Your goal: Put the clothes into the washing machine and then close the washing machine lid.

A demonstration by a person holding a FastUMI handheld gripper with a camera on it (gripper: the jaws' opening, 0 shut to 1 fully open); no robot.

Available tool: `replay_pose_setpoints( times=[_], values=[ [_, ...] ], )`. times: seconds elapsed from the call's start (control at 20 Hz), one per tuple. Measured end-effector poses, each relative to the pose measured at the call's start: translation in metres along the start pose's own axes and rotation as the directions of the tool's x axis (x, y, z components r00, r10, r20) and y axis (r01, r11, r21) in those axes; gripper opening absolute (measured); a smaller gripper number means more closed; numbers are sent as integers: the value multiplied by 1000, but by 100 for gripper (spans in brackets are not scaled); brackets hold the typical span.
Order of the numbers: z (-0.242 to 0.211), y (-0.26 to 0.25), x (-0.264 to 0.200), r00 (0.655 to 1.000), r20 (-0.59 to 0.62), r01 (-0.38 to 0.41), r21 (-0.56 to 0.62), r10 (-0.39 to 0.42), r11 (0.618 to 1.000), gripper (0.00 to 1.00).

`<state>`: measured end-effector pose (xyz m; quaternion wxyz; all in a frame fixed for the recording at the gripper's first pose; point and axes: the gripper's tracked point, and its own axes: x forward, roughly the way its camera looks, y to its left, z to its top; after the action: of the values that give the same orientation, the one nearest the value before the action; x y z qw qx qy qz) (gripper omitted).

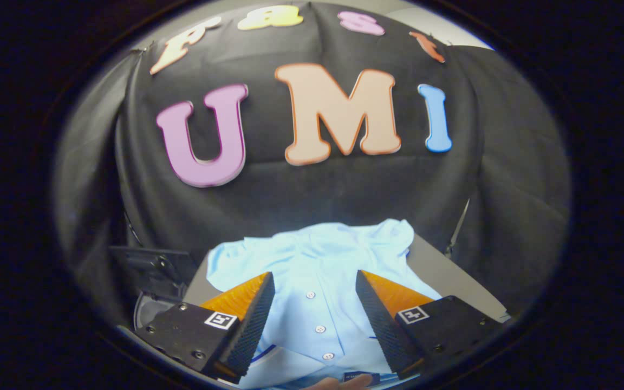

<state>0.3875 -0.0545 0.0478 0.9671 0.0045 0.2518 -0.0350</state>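
— Status, gripper view: gripper (314, 281) spread wide above the pale blue shirt (317, 260), which lies flat on the grey table (442, 271), button placket between the fingers; nothing pinched.

— Washing machine?

— Dark machine (152, 276) sits just left of the shirt.

— Risks?

— Likely a thin pinch: grabbing one layer could let sleeves trail outside the opening and foul the lid.

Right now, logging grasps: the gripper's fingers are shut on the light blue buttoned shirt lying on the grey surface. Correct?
Not quite. In the gripper view the gripper is open, its fingers apart with the light blue buttoned shirt between them, unpinched. The shirt does lie on the grey surface.
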Motion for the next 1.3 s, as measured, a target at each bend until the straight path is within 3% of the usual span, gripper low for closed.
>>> replay_pose_setpoints(
  times=[0.1, 0.3, 0.4, 0.65, 0.8, 1.0, 1.3],
  values=[
    [-13, 2, 10, 993, -119, 5, -50, -11, 999, 92],
    [-13, -1, 4, 992, -114, 65, 26, -62, 998, 91],
    [-11, 5, 8, 991, -115, 72, 15, -70, 997, 79],
    [-10, 5, 11, 992, -124, 43, 60, -36, 997, 15],
    [-10, 3, 7, 992, -120, 53, 105, -40, 993, 3],
    [-9, 12, -11, 994, -102, 60, 105, -49, 993, 2],
    [28, 30, -52, 998, 32, 49, 133, -54, 990, 2]
  ],
)
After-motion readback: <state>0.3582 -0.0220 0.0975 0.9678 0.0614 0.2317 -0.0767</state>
